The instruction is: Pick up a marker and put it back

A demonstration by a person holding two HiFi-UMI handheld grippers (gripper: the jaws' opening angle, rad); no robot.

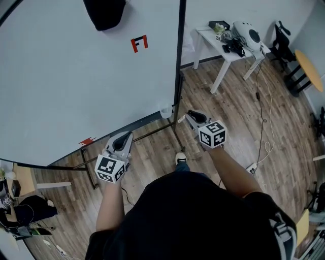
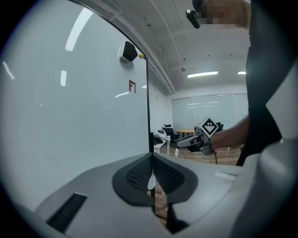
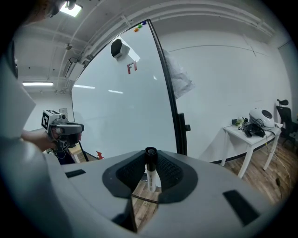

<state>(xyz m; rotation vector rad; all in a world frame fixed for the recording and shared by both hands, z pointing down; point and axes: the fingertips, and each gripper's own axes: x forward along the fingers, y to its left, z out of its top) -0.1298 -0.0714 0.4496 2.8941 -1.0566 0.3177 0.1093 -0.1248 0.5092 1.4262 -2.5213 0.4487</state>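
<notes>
A marker point(image 3: 150, 168) with a black cap and a white body stands upright between the pads of my right gripper point(image 3: 150, 174), which is shut on it. In the head view the right gripper point(image 1: 189, 116) is held above the wooden floor, just right of the whiteboard's point(image 1: 76, 76) lower right corner, and a pale end of the marker point(image 1: 181, 119) sticks out to its left. A small translucent cup point(image 1: 166, 110) hangs at that corner of the board. My left gripper point(image 1: 124, 137) hovers near the board's bottom edge, its jaws point(image 2: 152, 179) shut with nothing between them.
The whiteboard carries a red mark point(image 1: 139, 43) and a black eraser point(image 1: 104, 12) near its top. A white table point(image 1: 228, 53) with gear stands at the back right. Cables point(image 1: 264, 127) trail over the wooden floor. Desks and bags fill the far left corner point(image 1: 20, 208).
</notes>
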